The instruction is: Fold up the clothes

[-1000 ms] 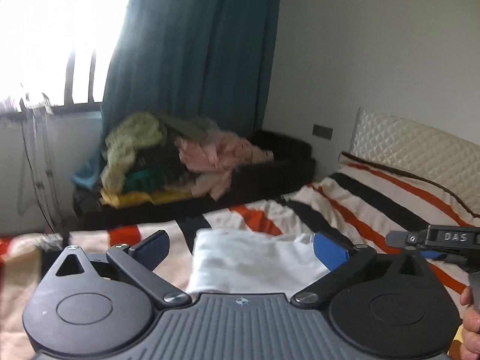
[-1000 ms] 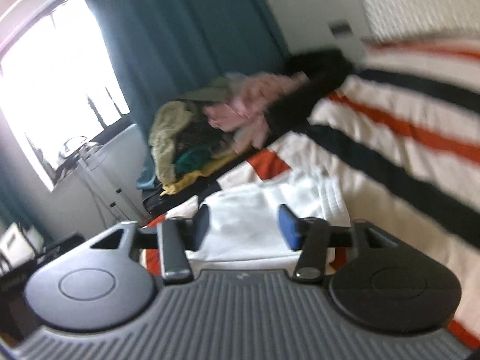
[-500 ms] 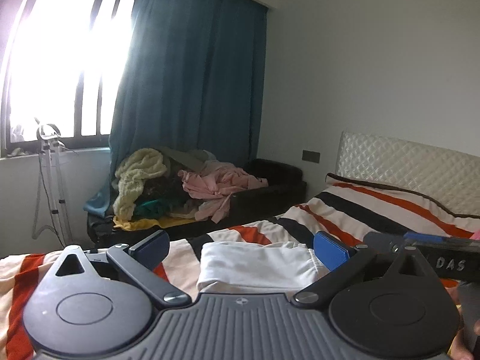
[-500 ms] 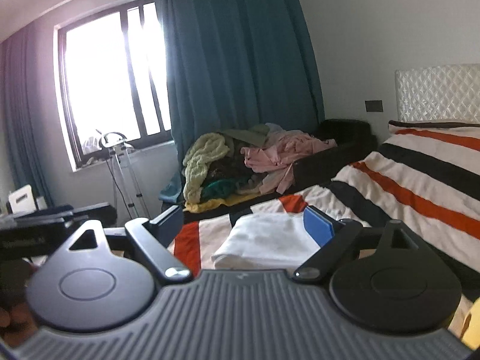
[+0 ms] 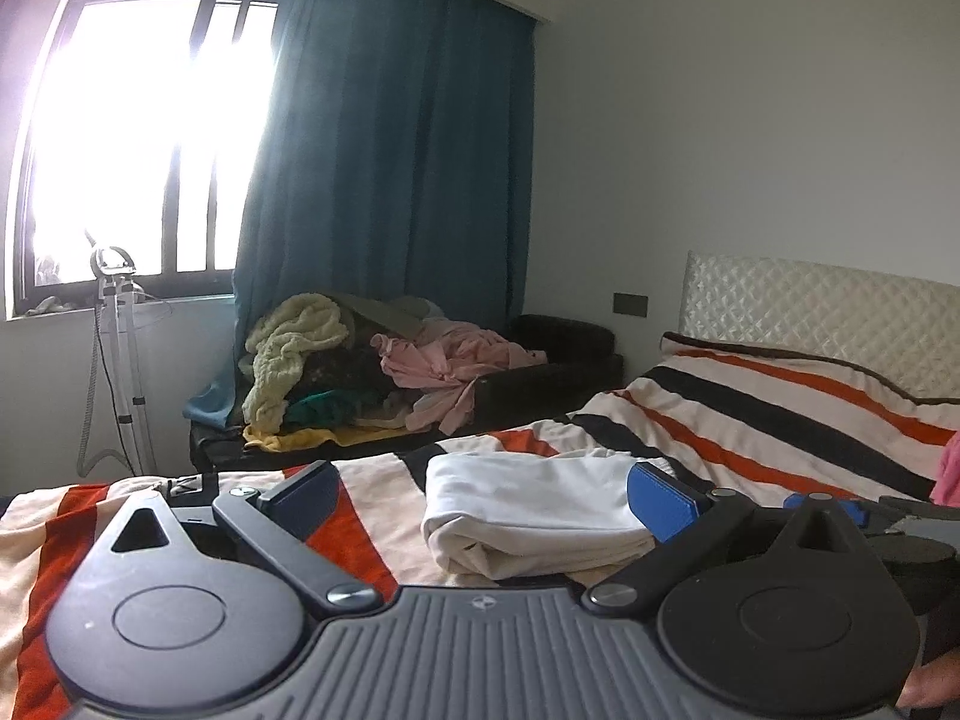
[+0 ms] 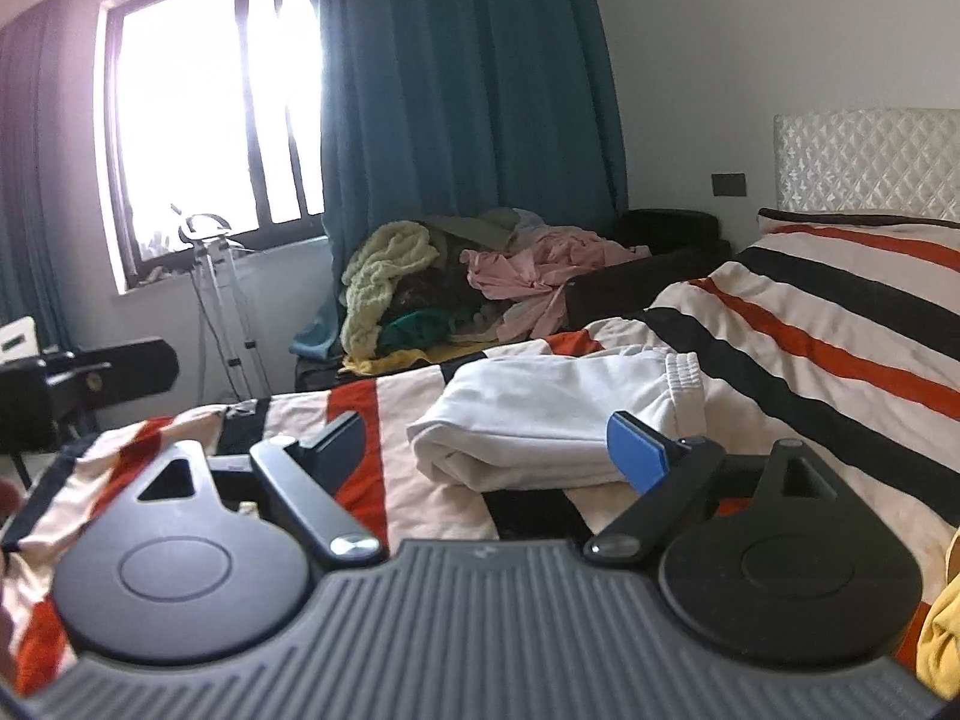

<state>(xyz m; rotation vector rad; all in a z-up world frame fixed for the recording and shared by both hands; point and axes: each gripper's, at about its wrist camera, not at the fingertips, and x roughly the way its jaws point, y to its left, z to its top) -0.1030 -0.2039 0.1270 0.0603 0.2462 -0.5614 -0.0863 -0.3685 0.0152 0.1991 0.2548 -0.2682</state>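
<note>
Folded white cotton garment [image 5: 540, 510] lying centre frame on striped orange-black-cream bed cover [image 5: 780, 420]. Left tool [image 5: 480, 489] and right tool [image 6: 486, 441] both spread wide, gripping nothing. Risky bit, probably: catching one loose layer and dragging the stack open.

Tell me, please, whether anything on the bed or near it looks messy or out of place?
On the bed nothing stands out: the white garment lies neatly folded. Beyond it, a jumbled pile of clothes sits heaped on the dark couch under the curtain.
</note>
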